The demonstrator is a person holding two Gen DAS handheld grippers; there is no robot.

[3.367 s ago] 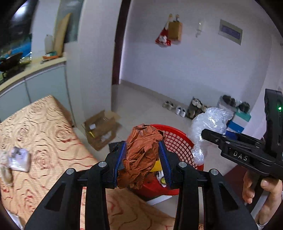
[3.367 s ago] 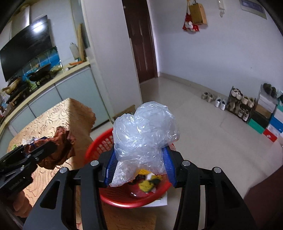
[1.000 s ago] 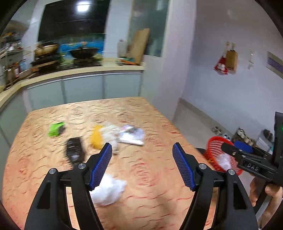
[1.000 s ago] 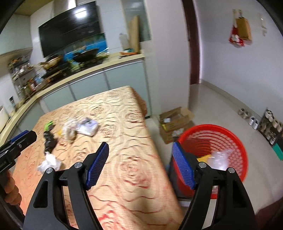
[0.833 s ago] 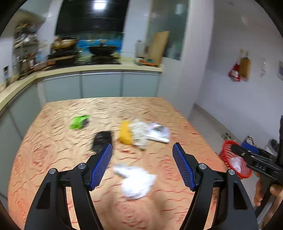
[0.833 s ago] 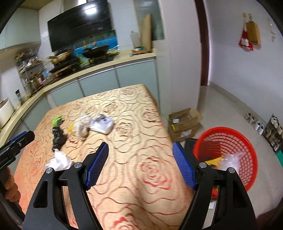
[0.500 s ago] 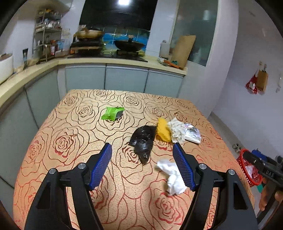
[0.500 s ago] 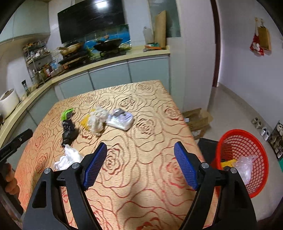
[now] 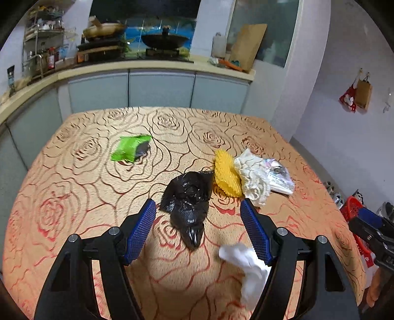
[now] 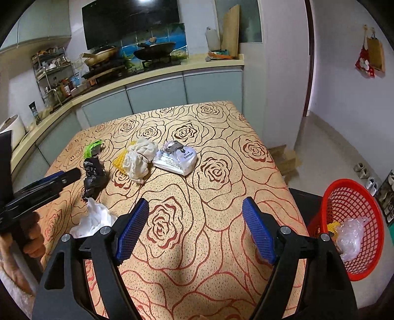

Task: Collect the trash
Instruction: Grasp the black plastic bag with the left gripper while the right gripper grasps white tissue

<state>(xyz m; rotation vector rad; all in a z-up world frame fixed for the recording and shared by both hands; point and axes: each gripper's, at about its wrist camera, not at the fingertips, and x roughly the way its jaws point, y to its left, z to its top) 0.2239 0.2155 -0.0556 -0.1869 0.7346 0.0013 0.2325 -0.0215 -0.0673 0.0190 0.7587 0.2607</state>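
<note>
2 hand-held grippers, both spread and empty: our left hand-held gripper [image 9: 198, 230] frames the black bag [image 9: 188, 203], lying lengthwise dead ahead; our right hand-held gripper [image 10: 195, 230] sits farther off.

Even indoor light, moderately bright; ceiling lamp glare on black panel [image 10: 130, 14]. Strong fisheye bending, dark vignette at corners. White tissue [image 9: 248, 268] slightly blurred; soft shadows.

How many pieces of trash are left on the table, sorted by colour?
Green: 1, green wrapper
Black: 1, black bag
Yellow: 1, yellow mesh
White or cream: 3, cream cloth, white tissue pack, white crumpled paper
Total: 6
</note>
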